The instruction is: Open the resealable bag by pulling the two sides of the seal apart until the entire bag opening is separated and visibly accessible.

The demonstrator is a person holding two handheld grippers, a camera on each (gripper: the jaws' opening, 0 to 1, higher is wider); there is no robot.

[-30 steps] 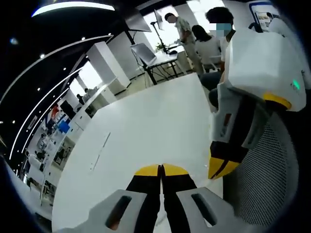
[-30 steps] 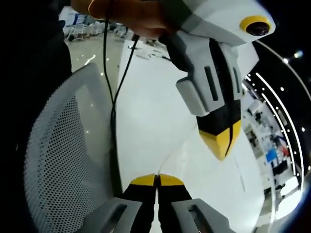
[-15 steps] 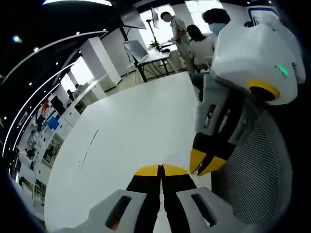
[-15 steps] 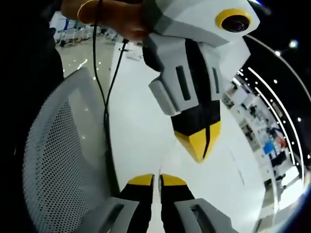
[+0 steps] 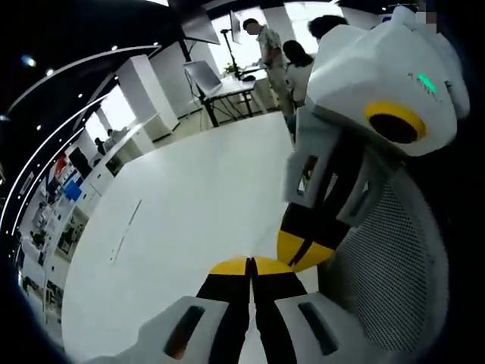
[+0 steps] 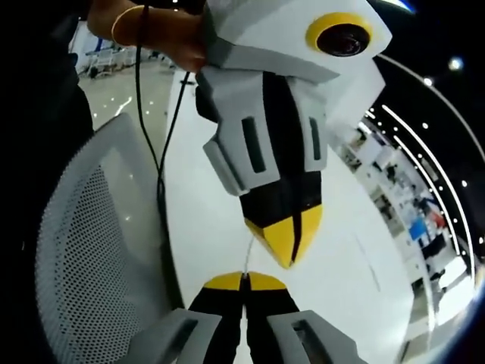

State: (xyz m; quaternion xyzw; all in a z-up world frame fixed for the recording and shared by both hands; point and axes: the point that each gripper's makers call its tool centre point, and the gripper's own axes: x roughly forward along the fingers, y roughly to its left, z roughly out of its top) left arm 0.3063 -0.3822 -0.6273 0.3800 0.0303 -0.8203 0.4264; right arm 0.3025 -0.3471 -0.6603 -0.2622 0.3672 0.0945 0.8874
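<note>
The resealable bag is clear and hard to make out. Its thin pale edge [image 6: 248,254] runs from beside the left gripper's yellow tips down into my right gripper [image 6: 244,281], whose jaws are shut on it. The left gripper [image 6: 286,241] hangs down from the top of the right gripper view, held by a hand [image 6: 163,34], with its jaws shut and its tips just above the right ones. In the left gripper view my left gripper [image 5: 251,265] is shut. The right gripper [image 5: 301,252] comes in from the right, its tips close beside the left ones.
Both grippers hover over the edge of a white table [image 5: 189,197]. A grey mesh chair [image 5: 383,288] [image 6: 83,265] stands right beside them. A black cable [image 6: 157,152] hangs from the left gripper. People stand by a desk [image 5: 235,87] far behind.
The two grippers have drawn closer together until their yellow tips nearly meet. The right jaws showed a slight gap half a second ago and are shut again.
</note>
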